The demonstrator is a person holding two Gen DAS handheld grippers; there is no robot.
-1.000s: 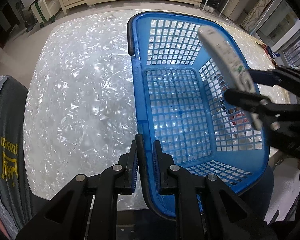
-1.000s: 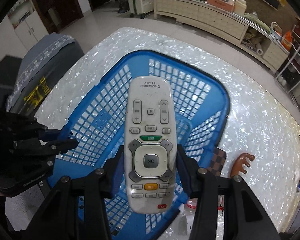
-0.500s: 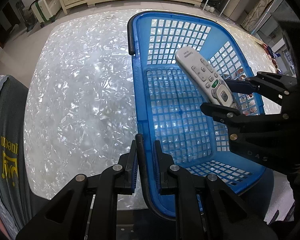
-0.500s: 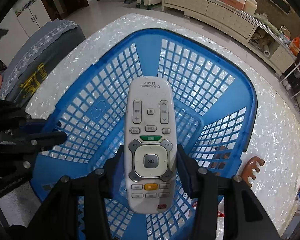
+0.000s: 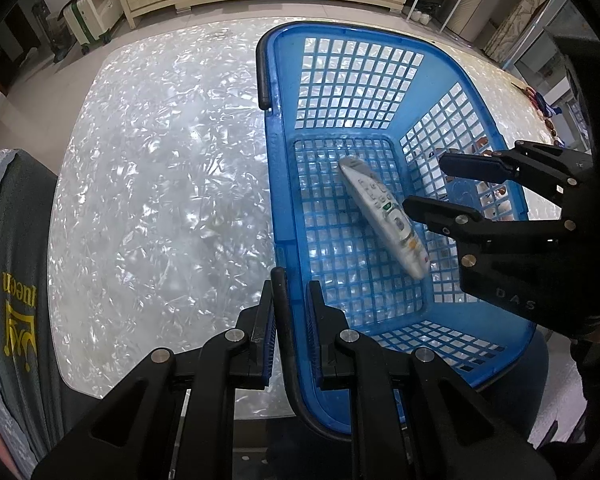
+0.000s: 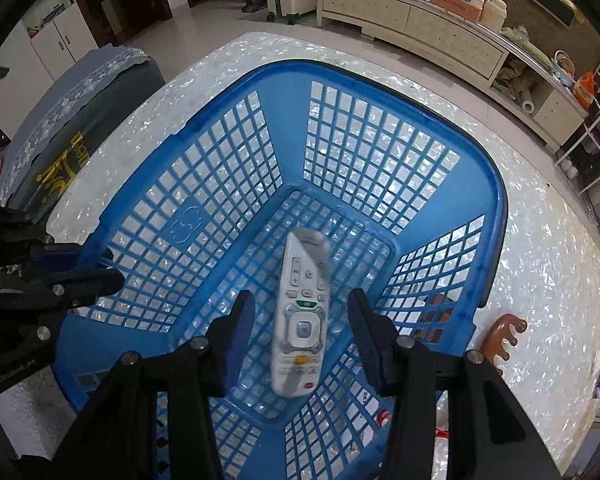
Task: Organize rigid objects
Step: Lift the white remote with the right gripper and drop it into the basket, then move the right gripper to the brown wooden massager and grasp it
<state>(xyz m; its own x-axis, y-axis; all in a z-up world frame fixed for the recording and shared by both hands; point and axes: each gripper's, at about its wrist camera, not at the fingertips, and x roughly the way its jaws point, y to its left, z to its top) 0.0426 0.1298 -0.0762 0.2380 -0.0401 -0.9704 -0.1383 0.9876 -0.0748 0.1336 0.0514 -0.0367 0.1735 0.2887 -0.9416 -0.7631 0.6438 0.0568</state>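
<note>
Right gripper [image 6: 300,334] jaws spread wide, gripping nothing. White remote [image 6: 302,314] sits between and just beyond them, clear of both fingers, buttons up, inside the blue basket [image 6: 496,208]; motion-blurred, so can't tell if it rests on the mesh floor. Left gripper [image 5: 290,300] jaws narrow, clamped on the basket's near rim, black handle [image 5: 281,312] between the fingers. Brown comb [image 6: 504,336] on table [image 6: 540,280], outside basket, right of right jaws.
</note>
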